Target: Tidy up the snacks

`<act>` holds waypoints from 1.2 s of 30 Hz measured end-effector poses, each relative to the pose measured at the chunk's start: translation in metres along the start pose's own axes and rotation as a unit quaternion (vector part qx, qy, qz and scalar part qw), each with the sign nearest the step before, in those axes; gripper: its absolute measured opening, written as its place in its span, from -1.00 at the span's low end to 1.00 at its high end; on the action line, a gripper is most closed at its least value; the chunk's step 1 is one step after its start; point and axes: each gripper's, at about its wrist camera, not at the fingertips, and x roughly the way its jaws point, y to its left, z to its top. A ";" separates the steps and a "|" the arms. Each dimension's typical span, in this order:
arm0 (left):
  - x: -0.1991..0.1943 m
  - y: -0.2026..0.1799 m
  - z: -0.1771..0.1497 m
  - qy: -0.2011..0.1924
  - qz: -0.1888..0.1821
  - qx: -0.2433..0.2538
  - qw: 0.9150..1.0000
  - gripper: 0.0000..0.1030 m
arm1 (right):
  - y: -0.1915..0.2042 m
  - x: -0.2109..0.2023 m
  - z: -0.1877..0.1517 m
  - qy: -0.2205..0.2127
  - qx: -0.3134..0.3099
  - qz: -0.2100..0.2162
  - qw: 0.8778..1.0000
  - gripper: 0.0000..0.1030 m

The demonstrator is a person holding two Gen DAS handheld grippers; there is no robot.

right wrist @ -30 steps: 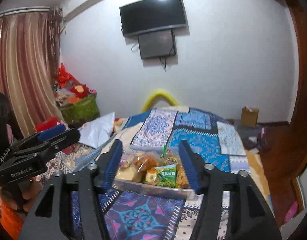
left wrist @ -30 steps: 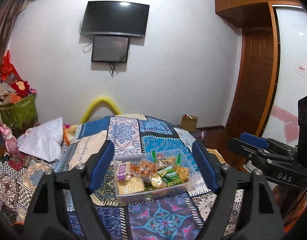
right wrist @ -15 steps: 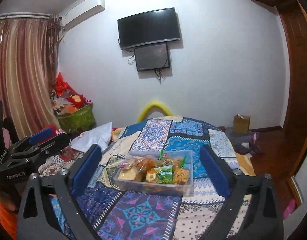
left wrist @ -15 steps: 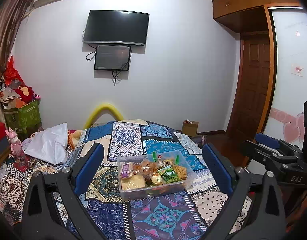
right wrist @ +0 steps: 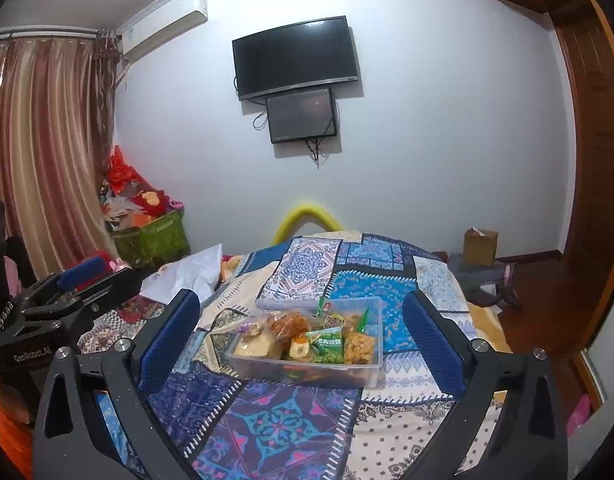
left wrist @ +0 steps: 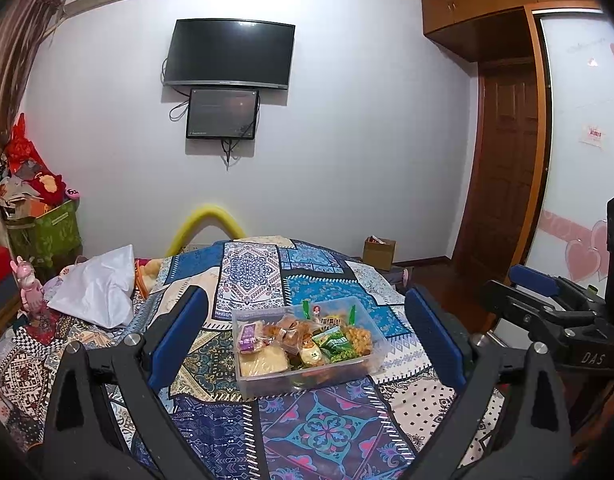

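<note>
Left claw (left wrist: 307,336) is hanging above the bed (left wrist: 331,420), its blue-padded jaws spread wide and gripping nothing. Between the jaws, a clear plastic box (left wrist: 367,366) is sitting on the patchwork quilt (left wrist: 247,280), filled with snacks: a purple packet (left wrist: 247,335), a pale cake slice (left wrist: 263,361), a green packet (left wrist: 337,343), and orange-brown pieces in clear wrap (left wrist: 293,330). Right claw (left wrist: 547,296) is showing at the right edge; whether it is parted cannot be told. A white pillow (left wrist: 97,288) is lying at the left. A black television (left wrist: 229,54) is hanging on the wall, a smaller screen (left wrist: 222,114) just below it.
</note>
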 end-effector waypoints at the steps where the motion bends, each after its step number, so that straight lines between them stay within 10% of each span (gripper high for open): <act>1: 0.000 0.000 0.000 0.000 0.000 0.001 1.000 0.94 | 0.000 0.000 0.000 0.000 0.000 0.000 1.000 0.96; 36: 0.001 -0.002 -0.002 0.004 -0.005 0.002 1.000 0.94 | 0.000 -0.004 0.000 0.001 0.003 -0.004 1.000 0.97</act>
